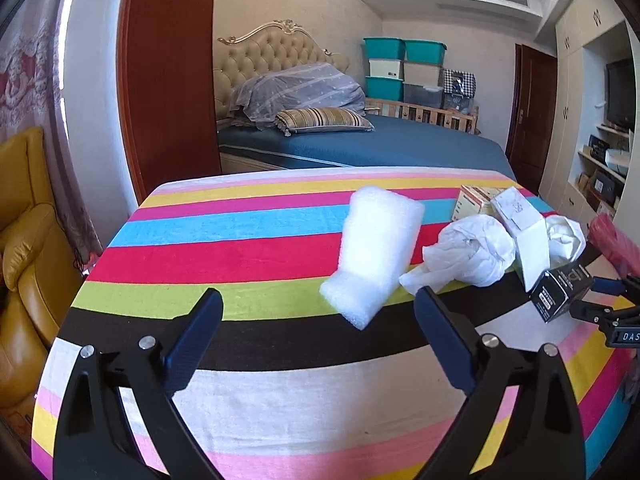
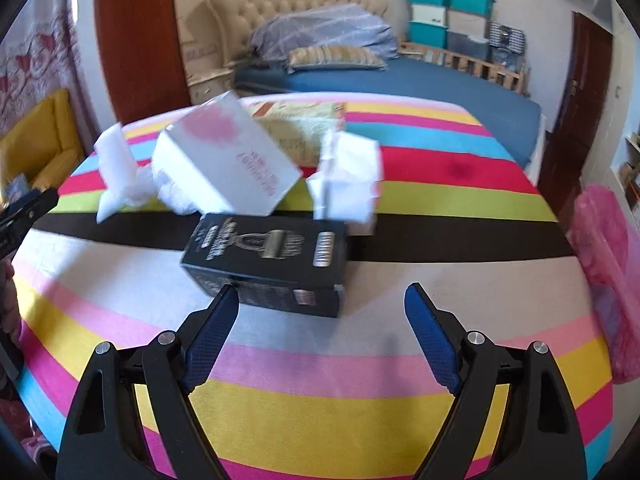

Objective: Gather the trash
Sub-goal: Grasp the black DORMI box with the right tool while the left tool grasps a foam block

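The left tool stands with its two dark-padded fingers wide apart and nothing between them, poised over the black stripe of the striped cloth that covers the surface. Just beyond its tips lies a white foam pouch, slanted across the red and green stripes and touching neither finger. To the right of the pouch sits a crumpled white paper wad, then a white carton leaning against a small yellowish box, and past them another crumpled white sheet. The right tool is likewise spread open and empty; in the left wrist view only a corner of it shows at the right edge. Right in front of it lies a black box with silver print — its near edge sits just beyond the left fingertip, not clamped. Behind the black box the white carton is tilted up on one edge, blurred, with crumpled paper on either side of it. A pink plastic bag hangs at the right edge of the surface. Beyond the surface stand a bed with a blue cover and a tufted headboard, and teal storage bins stacked against the far wall.
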### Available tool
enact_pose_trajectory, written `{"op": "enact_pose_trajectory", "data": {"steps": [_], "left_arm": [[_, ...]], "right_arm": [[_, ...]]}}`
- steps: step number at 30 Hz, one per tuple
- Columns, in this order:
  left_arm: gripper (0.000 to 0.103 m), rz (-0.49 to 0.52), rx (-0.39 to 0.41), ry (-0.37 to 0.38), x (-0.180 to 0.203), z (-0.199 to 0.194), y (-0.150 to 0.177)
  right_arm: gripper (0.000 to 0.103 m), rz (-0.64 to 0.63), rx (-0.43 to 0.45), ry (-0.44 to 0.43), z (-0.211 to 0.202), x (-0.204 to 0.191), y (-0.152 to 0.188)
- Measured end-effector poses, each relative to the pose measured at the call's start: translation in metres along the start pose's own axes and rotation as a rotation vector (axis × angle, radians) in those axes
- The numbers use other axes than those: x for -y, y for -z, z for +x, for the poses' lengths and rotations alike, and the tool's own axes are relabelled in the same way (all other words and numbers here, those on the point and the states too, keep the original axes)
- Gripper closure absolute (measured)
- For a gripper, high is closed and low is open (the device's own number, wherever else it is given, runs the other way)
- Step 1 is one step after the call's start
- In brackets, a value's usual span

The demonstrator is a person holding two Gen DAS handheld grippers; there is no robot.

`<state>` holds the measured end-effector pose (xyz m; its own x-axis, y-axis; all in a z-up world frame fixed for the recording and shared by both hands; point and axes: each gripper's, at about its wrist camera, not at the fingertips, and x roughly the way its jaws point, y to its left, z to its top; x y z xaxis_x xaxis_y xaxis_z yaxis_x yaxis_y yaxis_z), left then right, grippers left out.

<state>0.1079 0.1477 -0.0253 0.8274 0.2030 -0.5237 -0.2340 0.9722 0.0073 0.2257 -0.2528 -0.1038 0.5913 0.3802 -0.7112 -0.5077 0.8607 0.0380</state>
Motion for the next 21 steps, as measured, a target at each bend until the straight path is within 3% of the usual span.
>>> {"op": "enact_pose_trajectory", "data": {"steps": [8, 10, 15, 21], "left_arm": [[0.016, -0.025, -0.057, -0.024, -0.003, 0.010, 0.001], [0.018, -0.020, -0.054, -0.032, -0.001, 0.010, 0.000], [0.018, 0.028, -0.034, -0.041, 0.010, 0.008, 0.000], [0.018, 0.023, -0.035, -0.033, 0.011, 0.008, 0.001]], "right_arm": [[0.027, -0.148, 0.058, -0.228, -0.022, -0.051, 0.006], [0.032, -0.174, 0.063, -0.219, -0.026, -0.056, 0.008], [0.032, -0.128, 0.066, -0.089, -0.025, -0.040, 0.000], [0.029, -0.161, 0.016, -0.123, -0.006, -0.046, -0.010]]}}
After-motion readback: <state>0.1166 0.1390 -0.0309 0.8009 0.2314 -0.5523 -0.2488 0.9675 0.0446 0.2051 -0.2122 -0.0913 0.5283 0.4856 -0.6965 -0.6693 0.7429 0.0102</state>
